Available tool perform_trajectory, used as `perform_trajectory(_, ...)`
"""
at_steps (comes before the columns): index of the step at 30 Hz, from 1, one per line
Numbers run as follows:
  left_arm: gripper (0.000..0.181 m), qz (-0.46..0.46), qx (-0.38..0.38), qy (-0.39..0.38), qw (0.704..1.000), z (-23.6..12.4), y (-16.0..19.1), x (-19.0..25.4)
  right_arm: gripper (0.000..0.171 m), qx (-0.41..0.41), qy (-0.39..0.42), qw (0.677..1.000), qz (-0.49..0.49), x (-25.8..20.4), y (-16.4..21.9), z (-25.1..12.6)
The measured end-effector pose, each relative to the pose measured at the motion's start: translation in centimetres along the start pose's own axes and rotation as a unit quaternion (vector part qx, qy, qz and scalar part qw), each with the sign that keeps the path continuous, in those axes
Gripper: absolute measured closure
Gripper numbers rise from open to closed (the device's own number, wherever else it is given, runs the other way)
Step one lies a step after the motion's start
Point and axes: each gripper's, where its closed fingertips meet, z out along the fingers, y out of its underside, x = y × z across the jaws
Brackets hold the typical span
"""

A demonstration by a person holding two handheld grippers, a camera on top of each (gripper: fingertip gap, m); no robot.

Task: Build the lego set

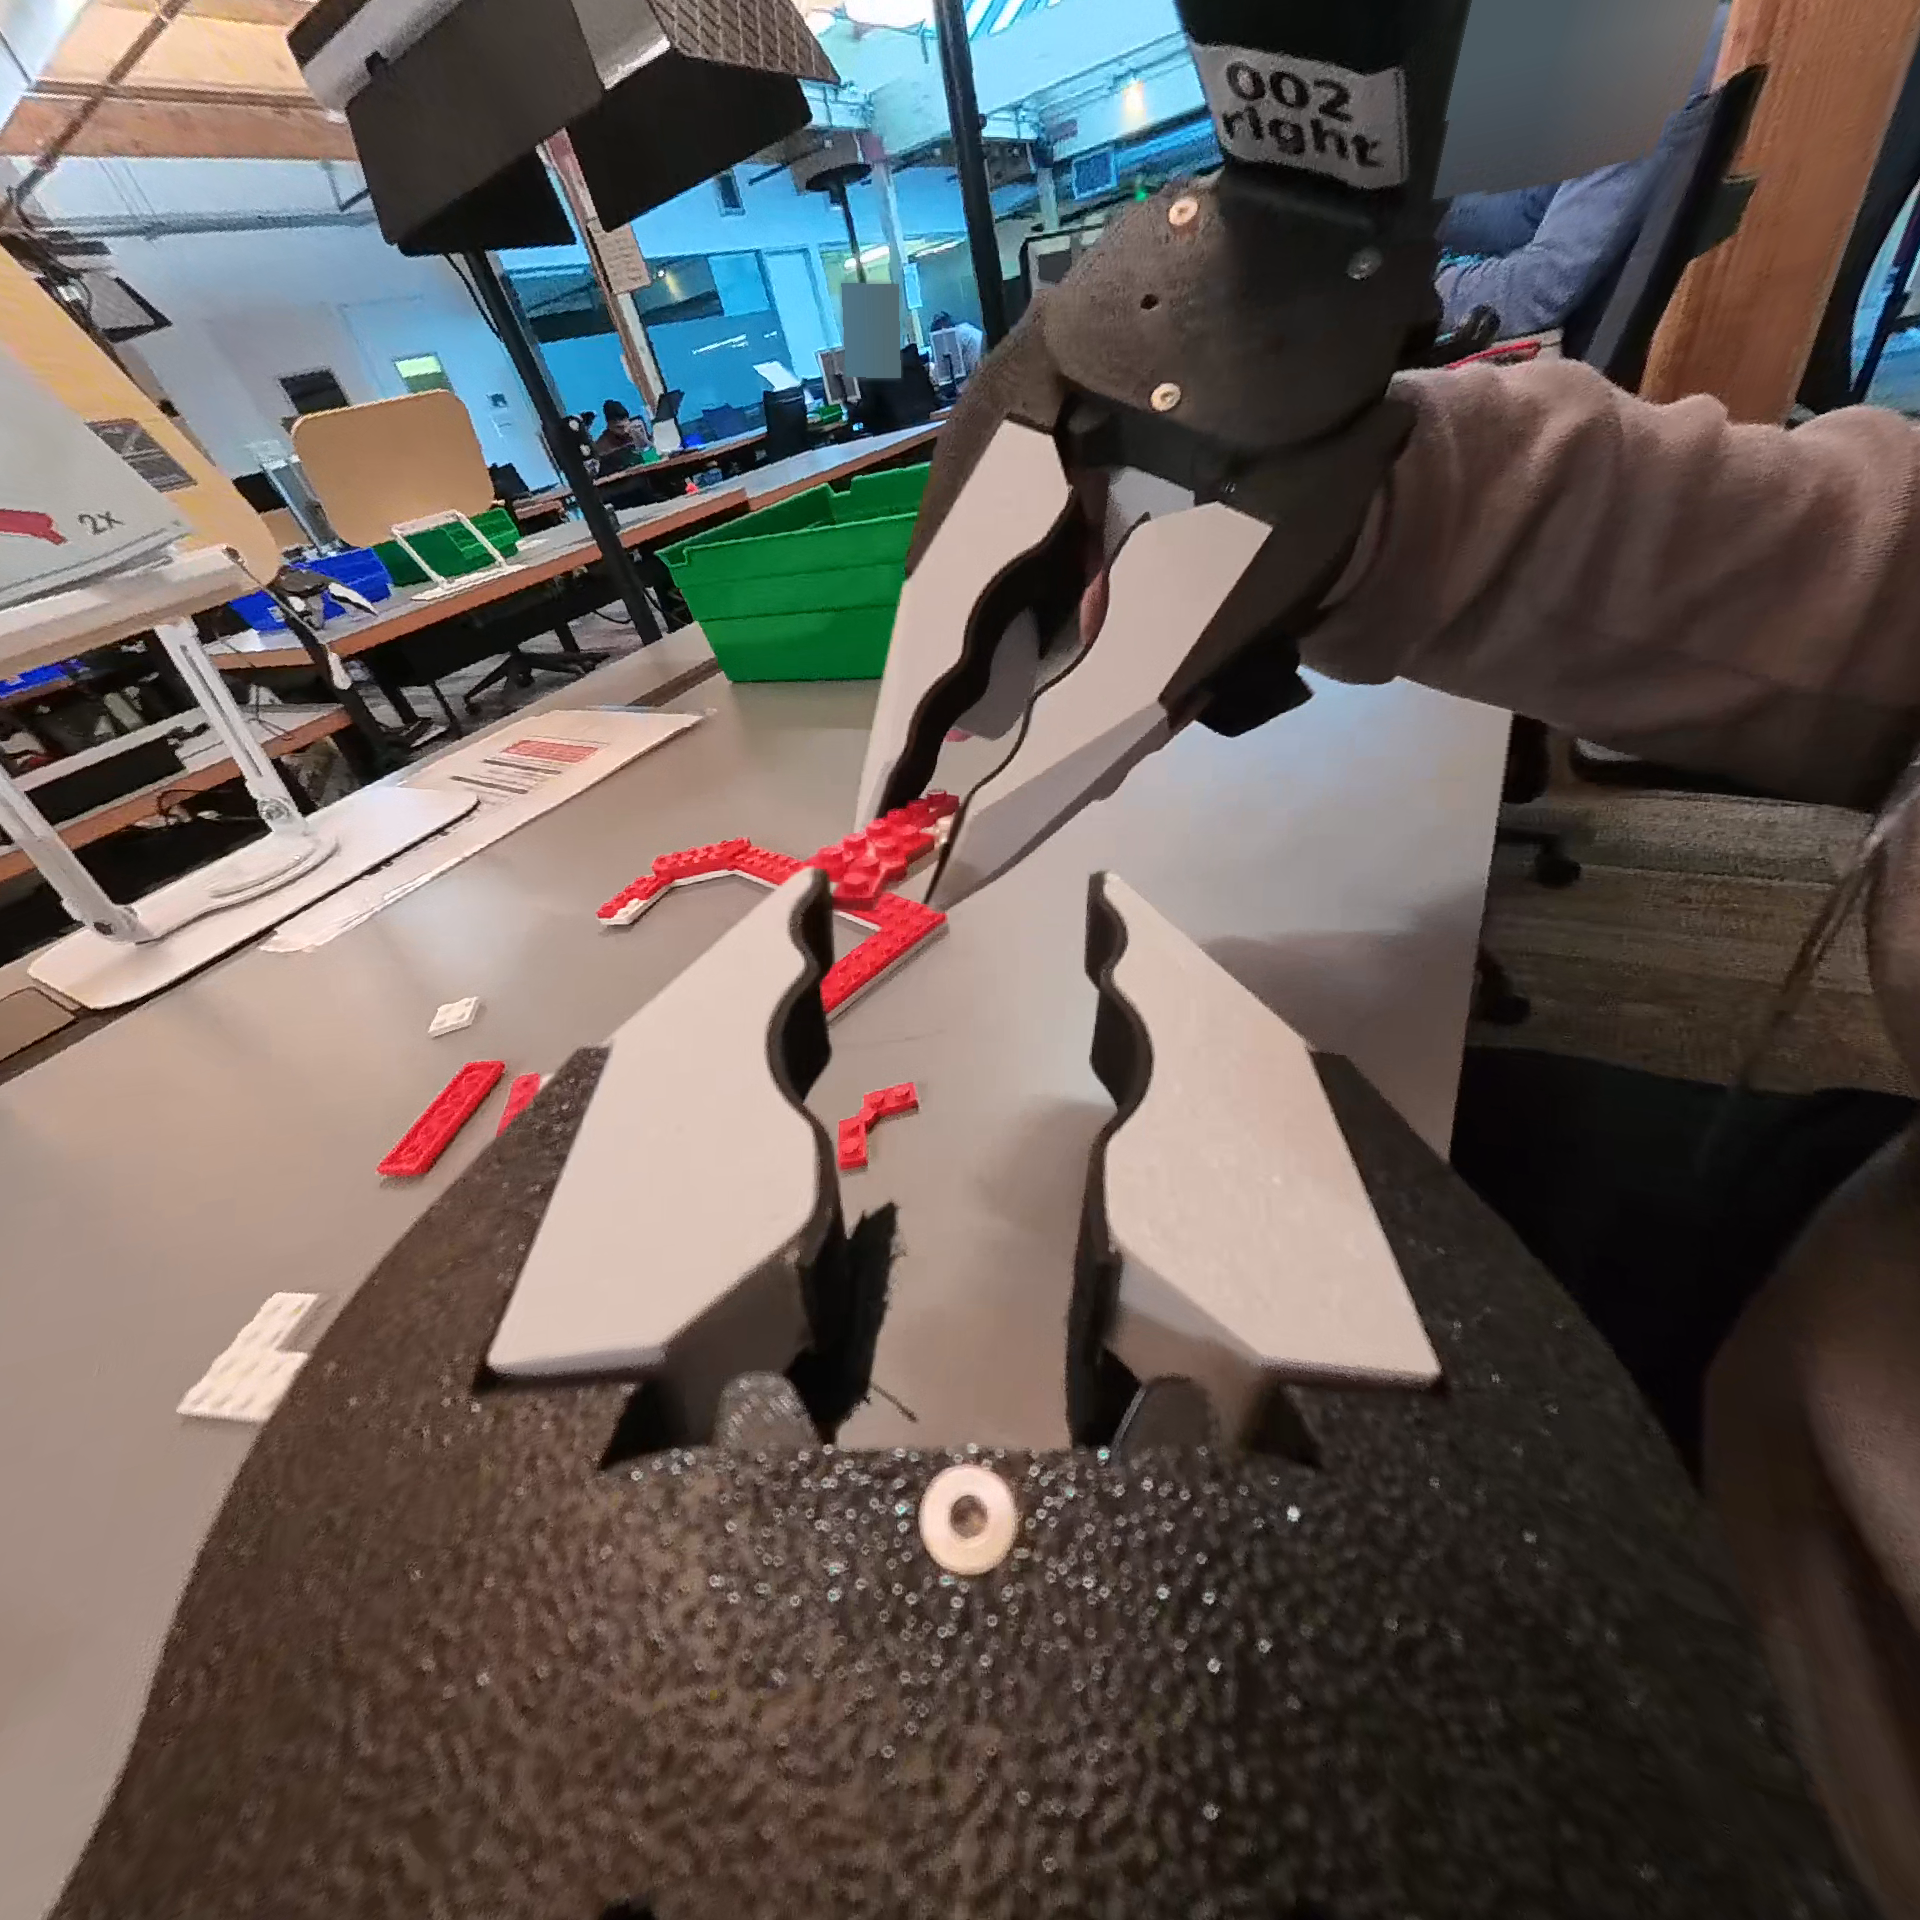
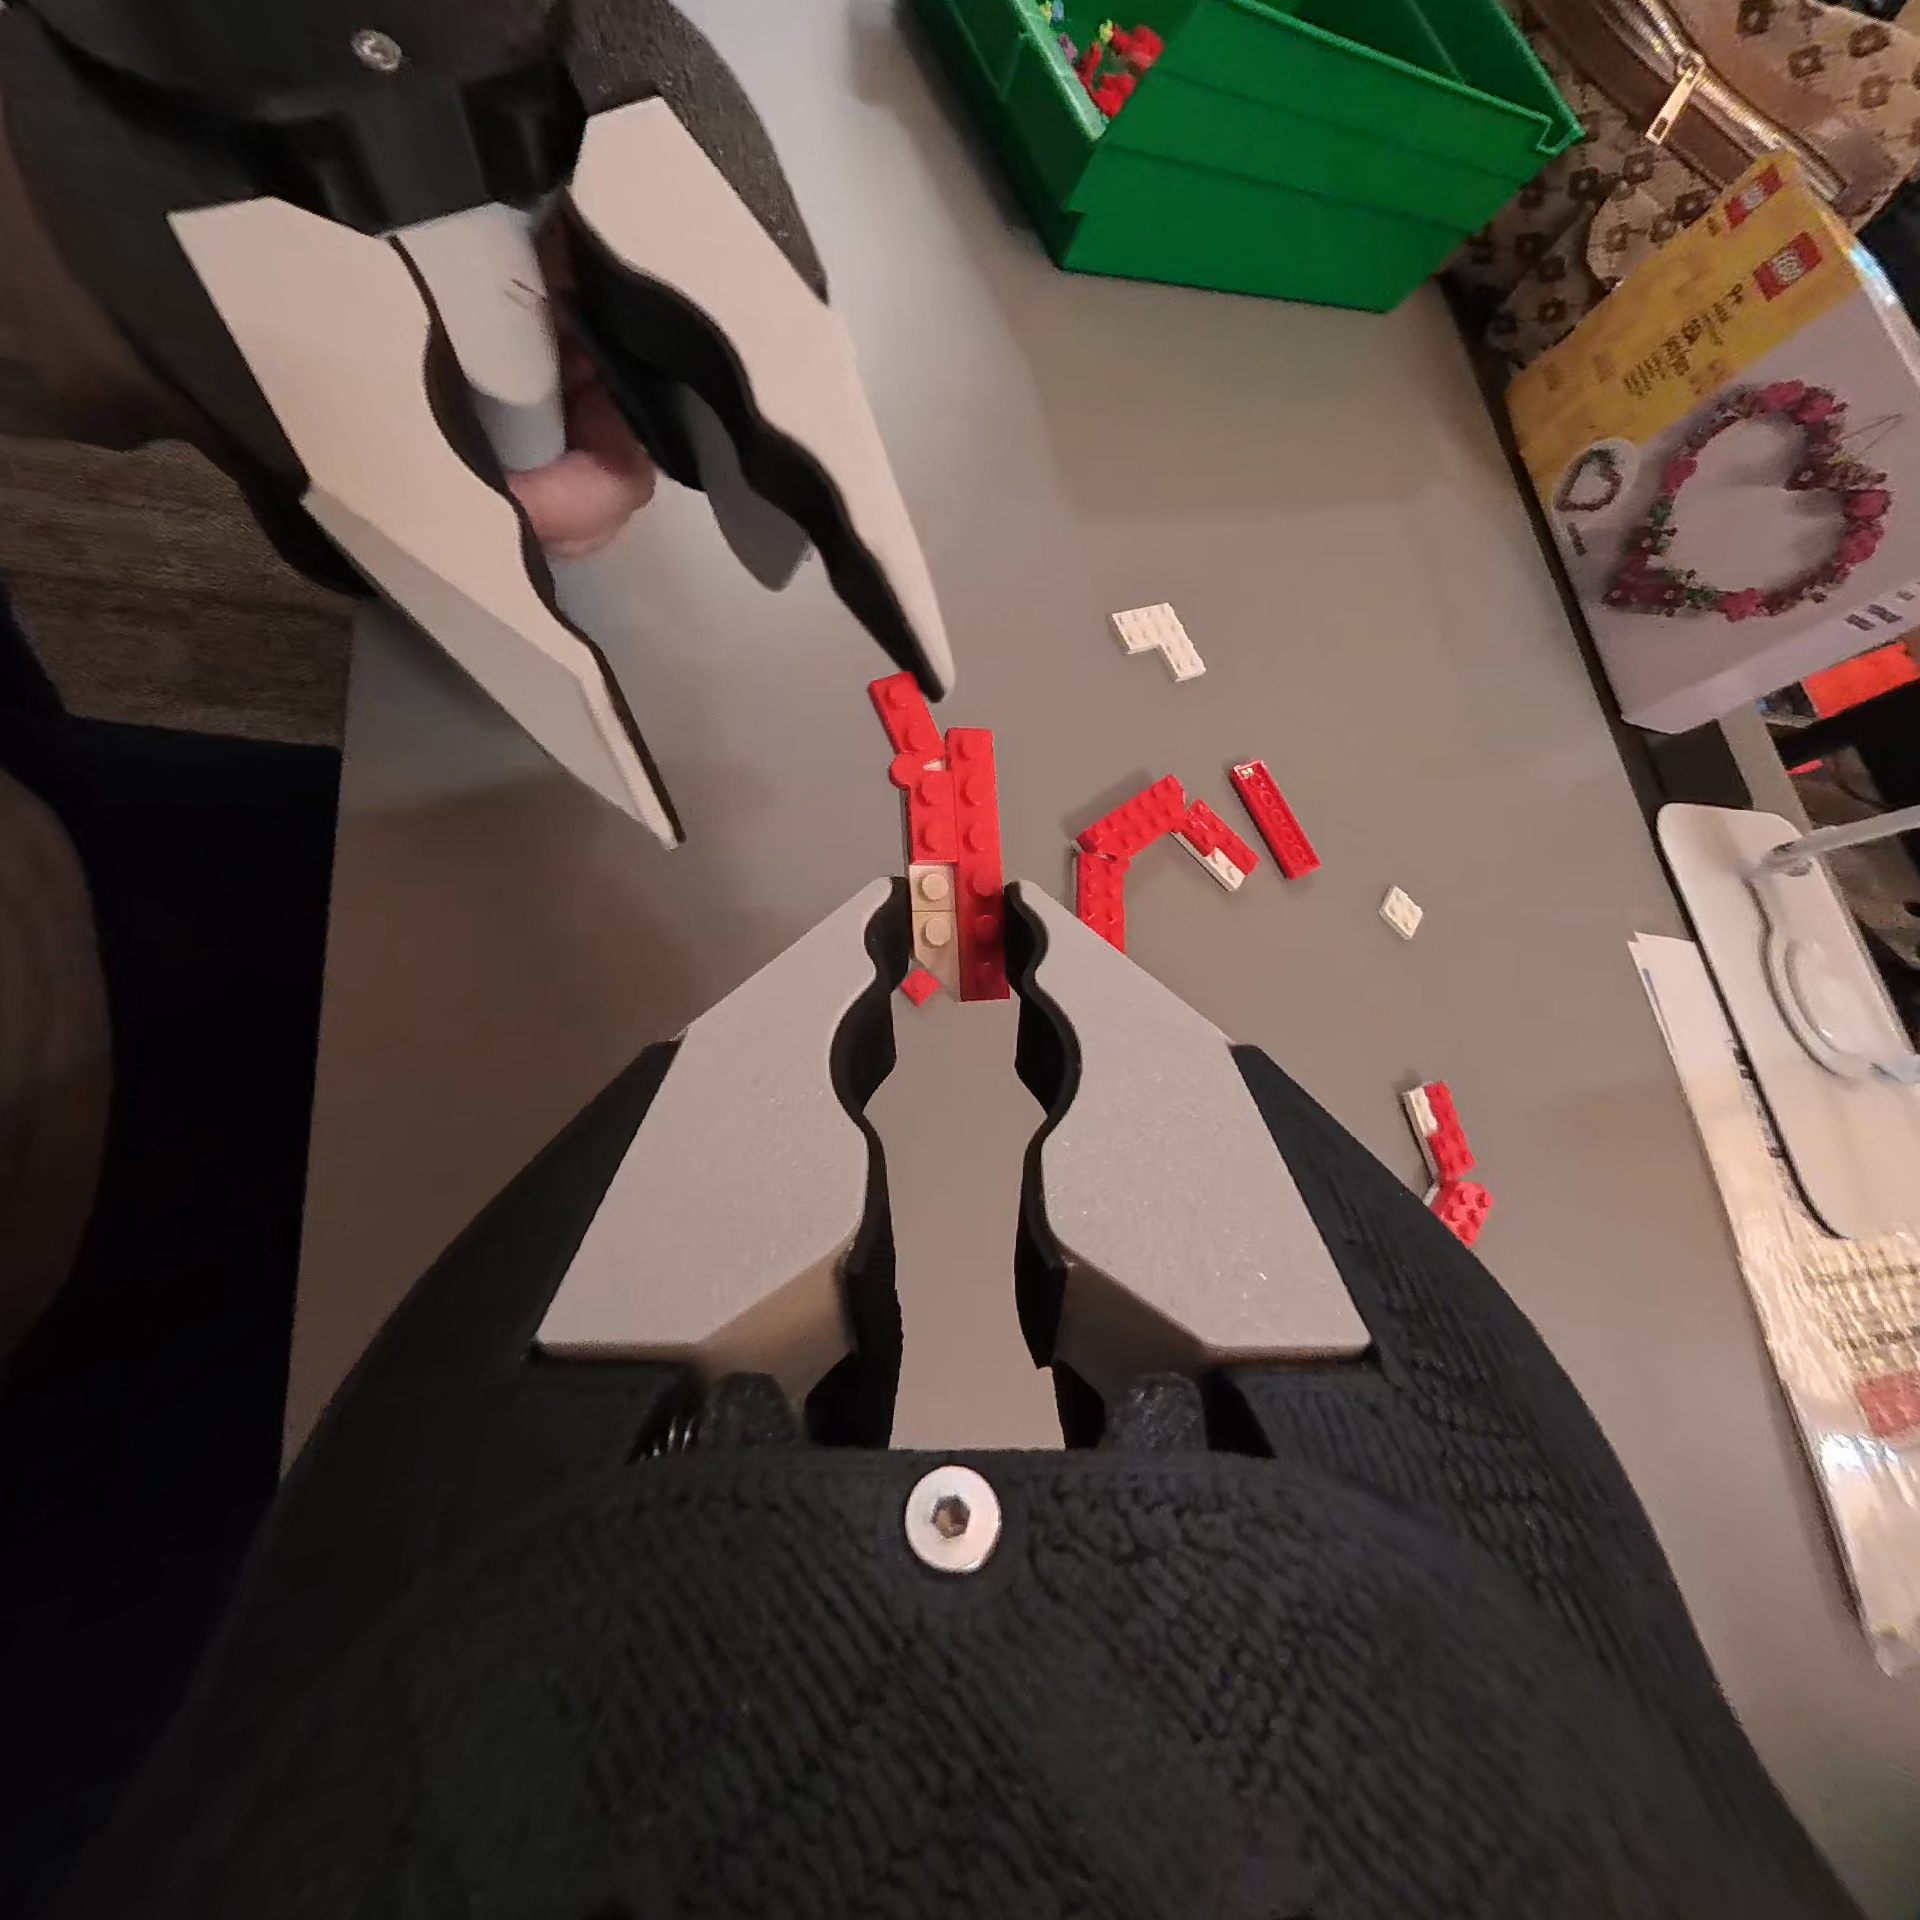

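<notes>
My right gripper [image 2: 954, 896] is shut on a strip of red plates with two tan bricks [image 2: 961, 831] low over the grey table [image 2: 623, 1039]. In the left wrist view the right gripper [image 1: 920, 868] comes down from the upper right onto this strip [image 1: 883, 847]. My left gripper [image 1: 958, 894] is open and empty, with its left fingertip just over the strip's near end. It also shows in the right wrist view [image 2: 800, 758], open. A red arc of plates [image 2: 1132, 826] lies apart beside the strip.
Loose pieces lie around: a long red plate [image 2: 1273, 821], a white L plate [image 2: 1158, 639], a small white plate [image 2: 1401, 912], and red bits [image 2: 1455, 1174]. A green bin [image 2: 1247, 177], the set's box [image 2: 1714, 468], a white stand base [image 2: 1745, 935] and a paper sheet [image 1: 551, 758] ring the table.
</notes>
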Motion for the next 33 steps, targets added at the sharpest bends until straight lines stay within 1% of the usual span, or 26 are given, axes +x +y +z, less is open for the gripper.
perform_trajectory(1, 0.135, 0.001, -0.006, -0.003, 1.0, 0.1, 0.2, -0.1, 0.155, -0.004, 0.005, 1.0, -0.001, 0.2, 0.1, 0.1)
perform_trajectory(4, 0.145, 0.008, -0.013, 0.0, 1.0, 0.0, 0.4, 0.1, 0.155, -0.019, 0.024, 1.0, 0.002, 0.8, 0.7, 0.4)
perform_trajectory(8, 0.145, 0.021, -0.028, 0.004, 0.999, 0.1, 0.9, 0.2, 0.155, -0.023, 0.021, 1.0, 0.004, 0.9, 1.0, 0.8)
perform_trajectory(10, 0.145, 0.016, -0.026, 0.005, 1.0, -0.4, 0.9, -0.1, 0.155, -0.02, -0.003, 1.0, 0.008, 0.3, 1.2, 1.2)
perform_trajectory(12, 0.146, -0.003, -0.027, 0.008, 1.0, -1.0, 0.9, -0.9, 0.155, -0.017, -0.044, 0.999, 0.006, -0.6, 1.5, 2.0)
perform_trajectory(14, 0.149, -0.033, -0.049, 0.016, 0.998, -1.7, 1.6, -1.8, 0.155, -0.017, -0.092, 0.996, -0.012, -1.8, 1.9, 3.0)
perform_trajectory(16, 0.149, -0.074, -0.079, 0.027, 0.994, -2.3, 2.5, -2.4, 0.155, -0.016, -0.126, 0.991, -0.052, -2.7, 2.1, 4.0)
perform_trajectory(17, 0.148, -0.098, -0.089, 0.033, 0.991, -2.5, 2.8, -2.7, 0.155, -0.015, -0.134, 0.988, -0.074, -2.9, 2.0, 4.4)
perform_trajectory(20, 0.135, -0.144, -0.118, 0.051, 0.981, -2.8, 3.6, -2.8, 0.155, -0.021, -0.154, 0.979, -0.129, -3.4, 1.9, 5.4)
perform_trajectory(22, 0.137, -0.136, -0.129, 0.017, 0.982, -3.0, 4.3, -3.9, 0.155, -0.022, -0.175, 0.974, -0.142, -3.9, 1.7, 6.2)
perform_trajectory(24, 0.137, -0.133, -0.135, -0.001, 0.982, -3.2, 4.7, -4.5, 0.155, -0.027, -0.193, 0.969, -0.148, -4.1, 1.8, 7.0)
perform_trajectory(28, 0.137, -0.141, -0.144, -0.006, 0.979, -3.5, 5.3, -4.8, 0.155, -0.035, -0.221, 0.962, -0.158, -4.2, 1.8, 8.3)
perform_trajectory(33, 0.136, -0.151, -0.152, -0.006, 0.977, -3.8, 5.8, -4.9, 0.152, -0.029, -0.238, 0.961, -0.14, -3.9, 1.4, 8.9)
